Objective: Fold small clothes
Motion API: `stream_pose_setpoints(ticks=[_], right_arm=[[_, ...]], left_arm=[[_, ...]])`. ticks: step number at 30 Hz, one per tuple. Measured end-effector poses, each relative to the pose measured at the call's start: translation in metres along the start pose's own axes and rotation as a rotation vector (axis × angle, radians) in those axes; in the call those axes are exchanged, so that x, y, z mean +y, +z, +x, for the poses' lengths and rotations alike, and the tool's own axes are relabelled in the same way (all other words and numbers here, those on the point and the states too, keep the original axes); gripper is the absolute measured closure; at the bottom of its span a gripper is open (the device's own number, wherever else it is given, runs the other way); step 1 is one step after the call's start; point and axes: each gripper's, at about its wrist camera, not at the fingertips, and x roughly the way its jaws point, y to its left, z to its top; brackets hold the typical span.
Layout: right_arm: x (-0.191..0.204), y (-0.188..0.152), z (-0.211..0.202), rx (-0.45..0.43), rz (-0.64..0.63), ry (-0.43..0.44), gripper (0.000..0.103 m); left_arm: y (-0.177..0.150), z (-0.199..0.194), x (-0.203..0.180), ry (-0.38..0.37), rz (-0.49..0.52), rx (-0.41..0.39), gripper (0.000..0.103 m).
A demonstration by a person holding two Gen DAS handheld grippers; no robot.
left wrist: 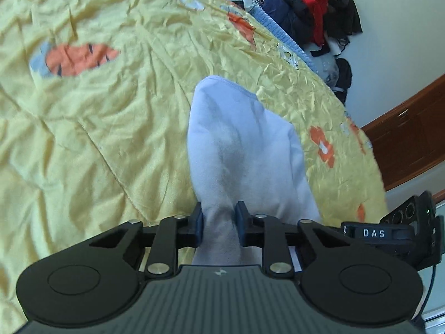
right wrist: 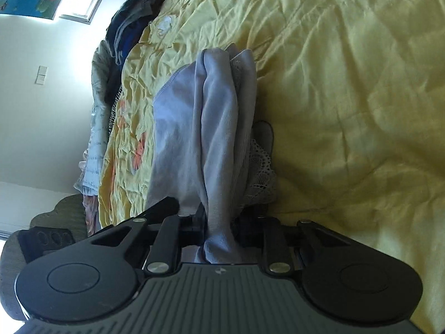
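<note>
A small pale lavender garment (left wrist: 239,144) hangs stretched above the yellow bedspread (left wrist: 111,128). My left gripper (left wrist: 219,222) is shut on one end of it, with cloth pinched between the blue pads. In the right wrist view my right gripper (right wrist: 219,231) is shut on the same garment (right wrist: 205,128), which is bunched in vertical folds. A bit of white lace trim (right wrist: 260,172) hangs at its right side. The right gripper's body also shows in the left wrist view (left wrist: 411,228) at the lower right.
A pile of dark, red and blue clothes (left wrist: 303,8) lies at the bed's far edge by the wall. A wooden cabinet (left wrist: 411,133) stands on the right. In the right wrist view more clothes (right wrist: 130,27) are heaped along the bed edge under a window.
</note>
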Motion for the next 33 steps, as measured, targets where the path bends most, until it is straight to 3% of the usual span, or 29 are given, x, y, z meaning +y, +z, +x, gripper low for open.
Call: stream_pose_setpoints(ticks=[6,12,13,16,18,19,20,22,26,30,33], right_arm=[[0.017,-0.008,0.009,0.024,-0.053,0.071,0.079],[0.004,-0.010,0.021,0.034,0.003,0.084,0.077],[0.003,-0.011,0.019,0.027,0.005,0.076,0.069],[0.003,-0.015,0.011,0.003,0.027,0.066,0.058],[0.006,-0.019,0.002,-0.020,0.017,0.063,0.042],[0.008,-0.022,-0.004,-0.037,0.002,0.057,0.036],[0.009,-0.026,-0.010,-0.054,-0.020,0.042,0.035],[0.013,-0.033,-0.020,-0.062,-0.067,0.010,0.037],[0.012,-0.047,-0.023,-0.017,-0.130,-0.048,0.036],[0.016,-0.054,-0.015,0.017,-0.139,-0.015,0.034],[0.020,-0.056,-0.009,0.054,-0.137,0.004,0.043]], left_arm=[[-0.010,-0.033,-0.006,0.085,0.089,-0.041,0.085],[-0.016,-0.023,0.007,0.110,0.088,-0.028,0.085],[-0.016,-0.022,0.006,0.109,0.095,-0.027,0.084],[-0.016,-0.021,0.007,0.112,0.106,-0.023,0.081],[-0.016,-0.024,0.010,0.110,0.088,-0.028,0.075],[-0.016,-0.027,0.013,0.115,0.072,-0.028,0.064],[-0.017,-0.030,0.017,0.121,0.050,-0.028,0.045],[-0.021,-0.038,0.026,0.095,0.007,-0.032,0.034],[-0.029,-0.045,0.032,0.078,0.002,-0.022,0.034],[-0.032,-0.042,0.026,0.076,0.019,-0.003,0.034],[-0.036,-0.038,0.018,0.047,0.045,0.034,0.035]])
